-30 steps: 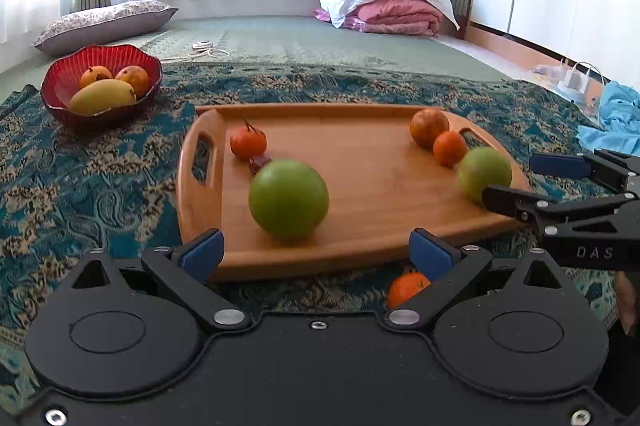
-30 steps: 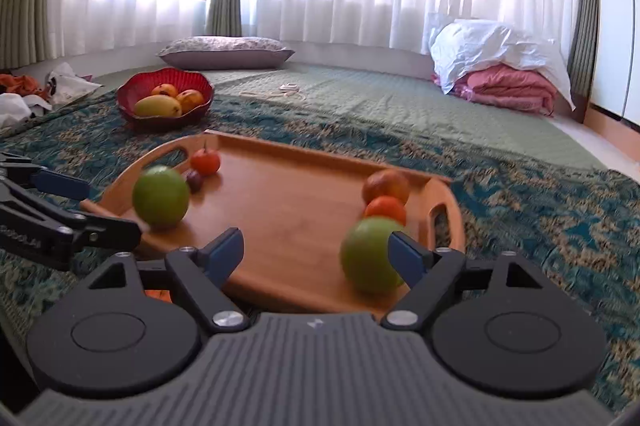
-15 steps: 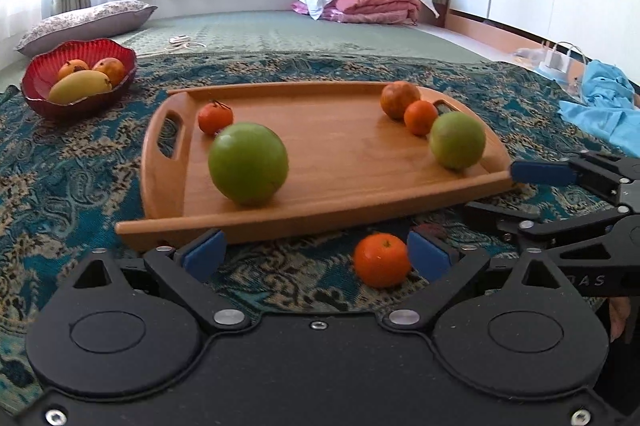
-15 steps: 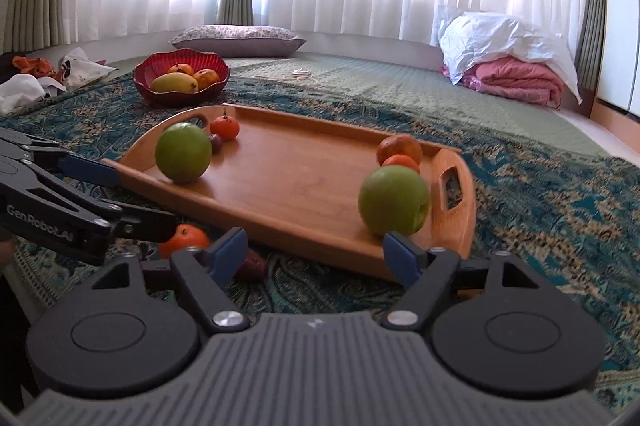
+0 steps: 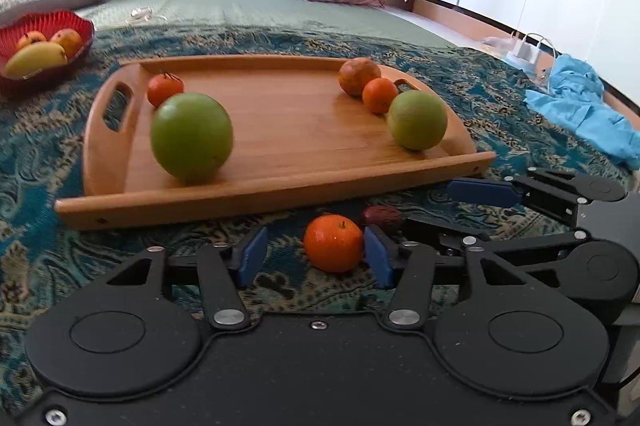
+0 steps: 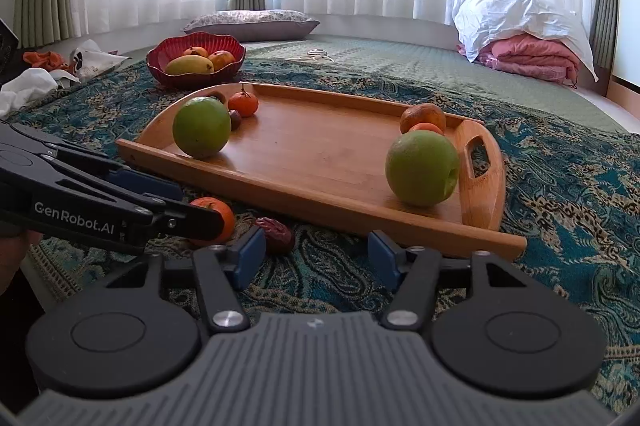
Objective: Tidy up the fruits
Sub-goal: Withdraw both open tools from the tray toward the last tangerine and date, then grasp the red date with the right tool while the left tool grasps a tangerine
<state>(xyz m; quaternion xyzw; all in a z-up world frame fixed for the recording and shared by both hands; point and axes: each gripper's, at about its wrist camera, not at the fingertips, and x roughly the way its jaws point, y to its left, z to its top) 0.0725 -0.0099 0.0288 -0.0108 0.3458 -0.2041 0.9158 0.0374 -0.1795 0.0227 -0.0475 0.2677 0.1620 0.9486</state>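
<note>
A wooden tray (image 5: pixel 288 182) on the patterned rug holds two green apples (image 5: pixel 191 137) (image 5: pixel 417 120), small oranges (image 5: pixel 379 95) and a tomato-like fruit (image 5: pixel 165 89). An orange (image 5: pixel 333 243) lies on the rug in front of the tray, between my left gripper's (image 5: pixel 311 255) open fingers, against the right pad. A dark red date (image 5: pixel 382 216) lies just behind it. My right gripper (image 6: pixel 316 258) is open and empty, with the date (image 6: pixel 276 235) by its left fingertip (image 6: pixel 250 255). The orange shows there too (image 6: pixel 218 211), partly hidden by the left gripper.
A red bowl (image 6: pixel 196 74) with a mango and other fruit stands behind the tray's left end. A pillow (image 6: pixel 252 24) and folded bedding (image 6: pixel 520 38) lie at the back. A blue cloth (image 5: pixel 580 110) lies to the right. Clothes (image 6: pixel 36 82) lie at the left.
Both grippers have pulled back from the tray and come down to the rug. The left gripper now has the loose orange between its fingers; the right has moved beside the date.
</note>
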